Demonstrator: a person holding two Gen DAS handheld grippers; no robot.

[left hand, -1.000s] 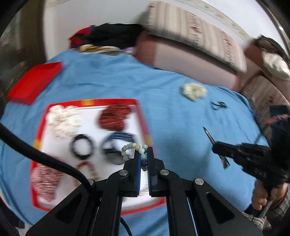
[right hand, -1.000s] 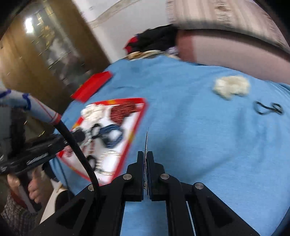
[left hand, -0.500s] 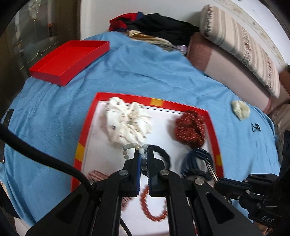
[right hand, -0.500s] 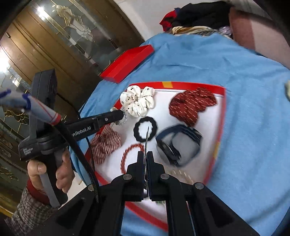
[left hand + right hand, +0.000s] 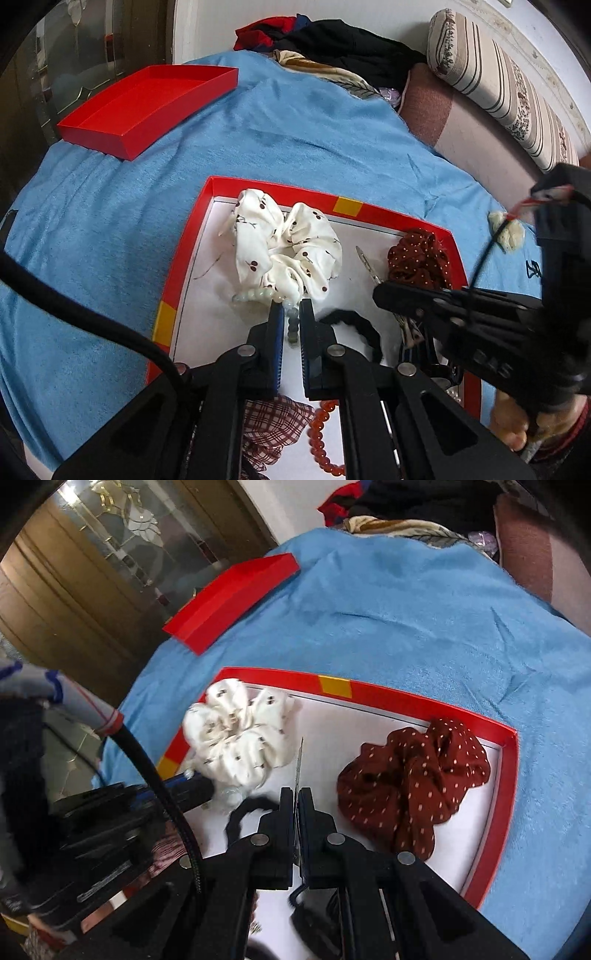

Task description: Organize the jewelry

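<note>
- Left gripper (image 5: 291,314) clamps pale bead bracelet (image 5: 258,295), low over red-rimmed tray (image 5: 388,218).
- Right gripper (image 5: 296,805) pinches thin hair clip (image 5: 300,764) above tray.
- Several pieces already in tray; cream scrunchie (image 5: 508,230) and small dark item (image 5: 533,267) remain on bed.

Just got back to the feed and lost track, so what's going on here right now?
A person is sorting accessories into a red-rimmed tray on a blue blanket. The left gripper is shut on a pale green bead bracelet beside the white cherry-print scrunchie. The right gripper is shut on a thin metal hair clip, held over the tray between that scrunchie and the dark red dotted one. Neither item is set down yet.
</note>
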